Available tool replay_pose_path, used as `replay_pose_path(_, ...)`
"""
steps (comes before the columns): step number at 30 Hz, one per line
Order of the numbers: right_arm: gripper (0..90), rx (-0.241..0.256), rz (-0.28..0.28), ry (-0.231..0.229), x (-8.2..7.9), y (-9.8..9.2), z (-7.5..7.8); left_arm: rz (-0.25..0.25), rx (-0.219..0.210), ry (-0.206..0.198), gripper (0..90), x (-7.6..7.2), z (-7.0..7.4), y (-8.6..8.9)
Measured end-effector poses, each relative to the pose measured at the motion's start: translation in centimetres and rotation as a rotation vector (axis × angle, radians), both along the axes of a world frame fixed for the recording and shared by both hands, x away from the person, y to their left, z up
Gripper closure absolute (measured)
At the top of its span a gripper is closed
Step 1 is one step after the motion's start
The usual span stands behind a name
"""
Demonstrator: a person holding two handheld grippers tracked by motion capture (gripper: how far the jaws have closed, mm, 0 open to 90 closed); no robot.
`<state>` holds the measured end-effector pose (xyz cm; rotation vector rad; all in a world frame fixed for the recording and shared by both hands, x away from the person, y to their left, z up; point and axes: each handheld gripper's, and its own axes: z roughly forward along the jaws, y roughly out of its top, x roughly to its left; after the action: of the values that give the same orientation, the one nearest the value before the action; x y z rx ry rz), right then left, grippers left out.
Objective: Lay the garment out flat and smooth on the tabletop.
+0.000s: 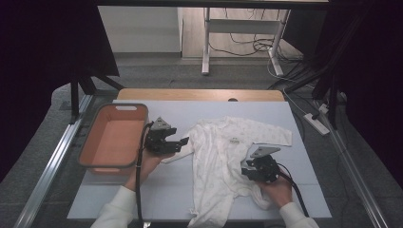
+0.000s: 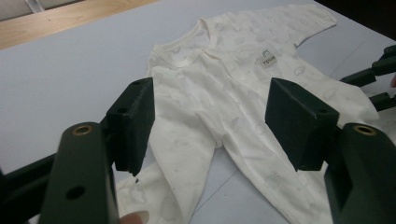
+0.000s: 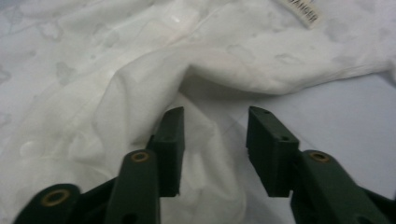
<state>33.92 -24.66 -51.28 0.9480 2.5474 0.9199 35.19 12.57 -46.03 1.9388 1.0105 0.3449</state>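
The white baby sleepsuit (image 1: 223, 161) lies spread on the pale counter (image 1: 119, 190), roughly in the middle, and what matters for the next move is how it sits between the two hands: it lies to the right of the left tongs (image 1: 166, 141) and mostly to the left of the right tongs (image 1: 248, 164), which are down on its right edge. The right tongs are plainly the nearer pair; in the right gripper view their jaws stand moderately apart with a rumpled fold of the cloth (image 3: 140, 93) bunched just ahead and under the left-hand jaw, nothing pinched yet as far as I can see. The left tongs, seen in their own view, gape wide and hold nothing, hovering near the end of the suit's left sleeve (image 1: 178, 153). The garment's long axis runs from the far side of the counter toward the person, neckline (image 2: 187, 53) pointing away, legs trailing to the near edge and leaning a little leftward, with the other sleeve (image 1: 273, 135) stretched out to the right. An orange bin (image 1: 92, 135) sits to the left, just beyond the left hand (image 1: 147, 164). I'd guess the right side gets gripped first.
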Motion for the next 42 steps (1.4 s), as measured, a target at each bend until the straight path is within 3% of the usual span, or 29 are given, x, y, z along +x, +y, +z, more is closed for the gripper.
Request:
replay_pose_path(4, 73.4, 0.000, 0.028, 0.016, -0.1, 0.3, -0.2, 0.000, 0.002, 0.001, 33.9, 0.0, 0.0, 0.0)
replay_pose_path(5, 82.7, 0.002, 0.044, 0.020, -0.1, 0.3, -0.2, 0.000, 0.002, 0.001, 33.9, 0.0, 0.0, 0.0)
replay_pose_path(8, 87.8, -0.015, 0.052, 0.022, -0.2, 0.2, 0.0, 0.002, 0.001, -0.004, 33.7, -0.1, 0.1, 0.0)
replay_pose_path(16, 88.0, -0.035, -0.009, -0.017, -0.5, -1.5, 0.6, 0.004, -0.002, -0.006, 33.7, -0.1, 0.2, 0.2)
replay_pose_path(21, 87.9, -0.024, -0.054, -0.016, -1.4, -3.7, 0.7, -0.003, -0.004, -0.010, 33.7, 0.1, 0.3, -0.1)
replay_pose_path(30, 87.8, -0.015, -0.107, -0.013, -3.2, -5.2, 0.9, -0.018, -0.004, -0.011, 33.6, 0.3, 0.4, -0.3)
replay_pose_path(37, 87.8, 0.000, -0.110, -0.007, -5.1, -5.5, 1.3, -0.011, -0.014, -0.015, 33.6, 0.2, 0.5, 0.0)
replay_pose_path(42, 87.8, -0.007, -0.067, -0.012, -6.5, -4.7, 1.6, -0.009, -0.011, -0.014, 33.6, 0.2, 0.5, -0.1)
